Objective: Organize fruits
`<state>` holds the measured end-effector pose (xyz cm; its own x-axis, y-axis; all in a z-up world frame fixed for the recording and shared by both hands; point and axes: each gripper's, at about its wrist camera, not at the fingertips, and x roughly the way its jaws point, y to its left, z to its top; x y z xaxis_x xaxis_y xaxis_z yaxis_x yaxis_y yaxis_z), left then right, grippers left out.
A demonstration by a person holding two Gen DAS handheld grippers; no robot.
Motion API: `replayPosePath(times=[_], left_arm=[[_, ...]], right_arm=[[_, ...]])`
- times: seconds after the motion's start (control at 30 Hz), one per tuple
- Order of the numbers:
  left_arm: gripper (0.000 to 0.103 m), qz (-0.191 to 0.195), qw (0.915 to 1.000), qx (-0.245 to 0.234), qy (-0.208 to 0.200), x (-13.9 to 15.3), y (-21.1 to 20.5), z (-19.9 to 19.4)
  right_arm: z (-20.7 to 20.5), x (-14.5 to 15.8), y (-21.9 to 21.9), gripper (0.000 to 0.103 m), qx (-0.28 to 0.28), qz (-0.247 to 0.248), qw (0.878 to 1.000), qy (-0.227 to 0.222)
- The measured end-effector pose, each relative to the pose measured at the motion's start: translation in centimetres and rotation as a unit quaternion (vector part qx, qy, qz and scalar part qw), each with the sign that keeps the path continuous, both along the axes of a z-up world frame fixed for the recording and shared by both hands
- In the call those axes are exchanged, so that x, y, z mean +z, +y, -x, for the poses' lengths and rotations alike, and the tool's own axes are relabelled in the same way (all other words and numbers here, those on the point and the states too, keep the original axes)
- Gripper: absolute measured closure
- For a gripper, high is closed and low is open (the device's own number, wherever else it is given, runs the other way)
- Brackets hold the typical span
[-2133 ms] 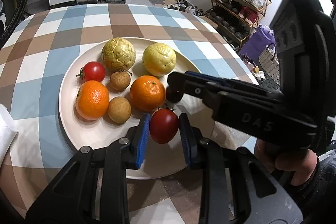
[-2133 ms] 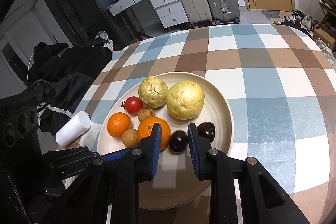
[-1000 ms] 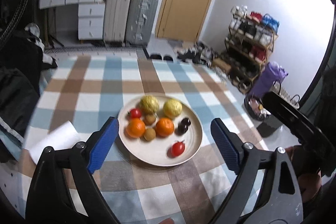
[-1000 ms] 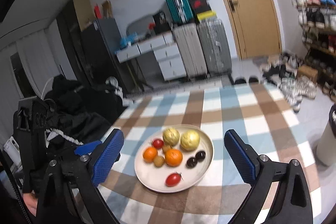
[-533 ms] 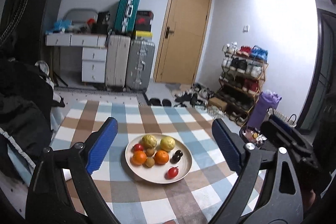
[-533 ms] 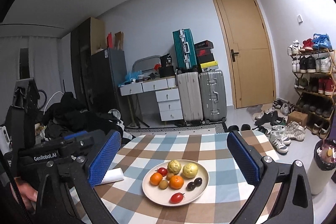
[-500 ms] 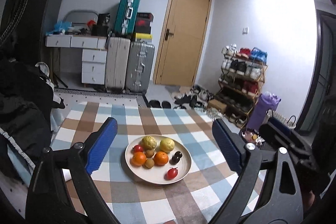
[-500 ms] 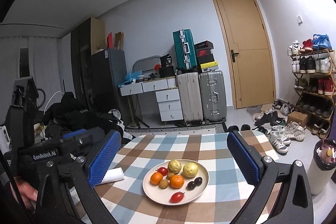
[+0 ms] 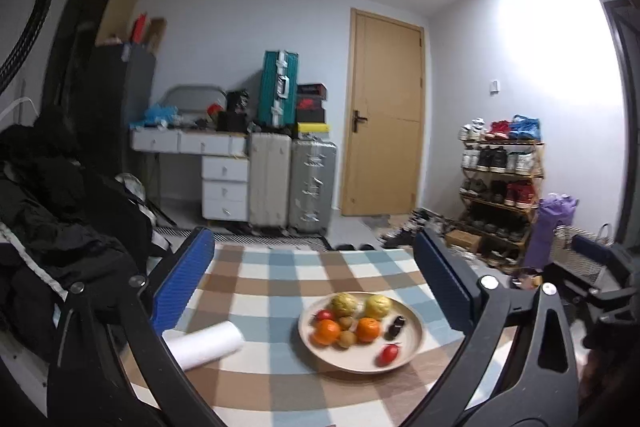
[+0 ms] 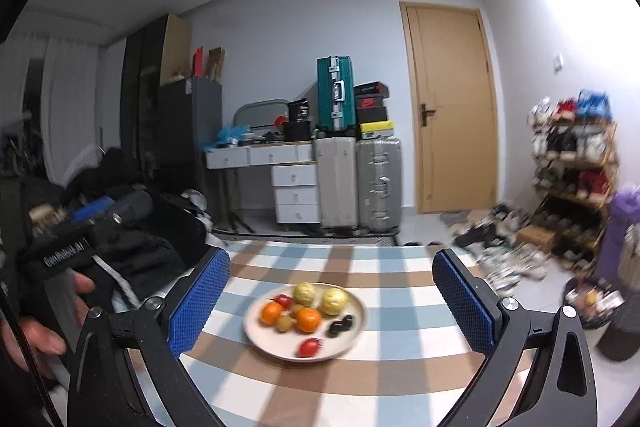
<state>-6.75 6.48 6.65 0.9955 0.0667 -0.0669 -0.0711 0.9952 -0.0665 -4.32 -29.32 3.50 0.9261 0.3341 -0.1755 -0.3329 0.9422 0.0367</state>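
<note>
A cream plate (image 9: 412, 345) (image 10: 352, 331) of fruit sits on the checked table. It holds two oranges (image 9: 325, 331), two yellow wrinkled fruits (image 9: 378, 305), small brown fruits, dark plums (image 9: 396, 325) and two red tomatoes; one tomato (image 9: 387, 354) (image 10: 309, 347) lies alone at the front. My left gripper (image 9: 318, 287) is wide open and empty, held back above the table. My right gripper (image 10: 332, 301) is also wide open and empty, well clear of the plate.
A white roll (image 9: 208, 343) lies on the table left of the plate. Behind stand suitcases (image 9: 292, 183), a drawer desk (image 9: 208, 163), a door (image 9: 384, 115) and a shoe rack (image 9: 500, 179). Dark clothes (image 9: 48, 211) are piled at the left.
Both grippers let go of their fruit, opened wide and pulled far back and up from the plate. In the last half second the views shifted a little sideways; the fruit stays on the plate.
</note>
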Motion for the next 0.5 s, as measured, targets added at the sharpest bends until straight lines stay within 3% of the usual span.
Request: replayPosePath(times=[0.17,0.27,0.5], left_arm=[[0.002,-0.003,0.9997,0.021,-0.014,-3.0,0.6,0.0],[0.002,-0.006,0.9995,0.030,-0.001,-5.4,0.8,-0.6],[0.002,-0.013,0.9989,0.031,0.031,-10.0,1.1,-2.9]], right_arm=[[0.4,-2.0,-0.1,0.000,0.001,0.014,0.999,-0.033],[0.1,-3.5,0.1,0.000,-0.010,0.021,0.998,-0.050],[-2.2,-7.0,0.6,0.000,-0.016,0.016,0.999,-0.028]])
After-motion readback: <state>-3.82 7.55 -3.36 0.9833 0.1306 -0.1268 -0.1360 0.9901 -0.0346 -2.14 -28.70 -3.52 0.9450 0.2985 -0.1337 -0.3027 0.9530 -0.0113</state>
